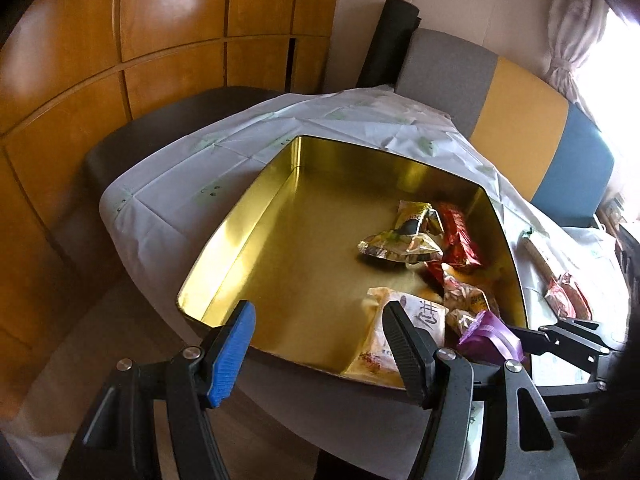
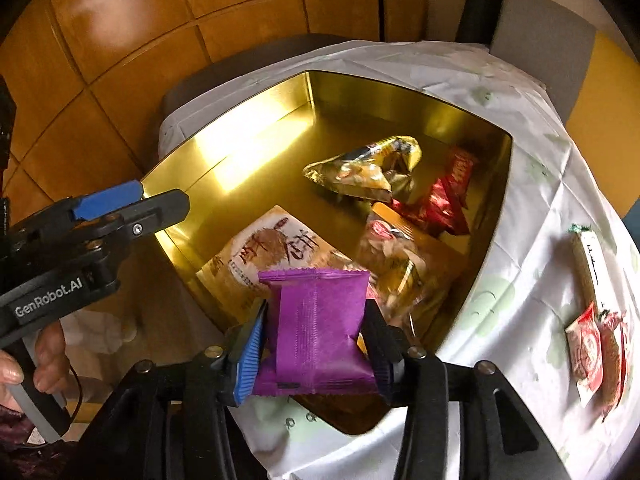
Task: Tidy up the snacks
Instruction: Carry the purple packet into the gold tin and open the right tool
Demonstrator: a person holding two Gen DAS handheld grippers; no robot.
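Note:
A gold tin tray (image 1: 248, 216) (image 2: 224, 152) sits on a white cloth and holds several snack packets: a gold one (image 1: 400, 246) (image 2: 356, 172), red ones (image 1: 460, 236) (image 2: 440, 196), and a beige biscuit pack (image 1: 380, 344) (image 2: 264, 256). My right gripper (image 2: 316, 340) is shut on a purple packet (image 2: 320, 328) above the tray's near edge; the packet also shows in the left wrist view (image 1: 492, 336). My left gripper (image 1: 320, 344) is open and empty at the tray's near left edge; it appears in the right wrist view (image 2: 132, 208).
More snacks lie on the cloth right of the tray: a long bar (image 1: 536, 256) (image 2: 588, 264) and a red packet (image 1: 568, 296) (image 2: 588, 352). Wooden cabinets (image 1: 120, 60) stand behind. A grey, yellow and blue sofa (image 1: 520, 120) is at the right.

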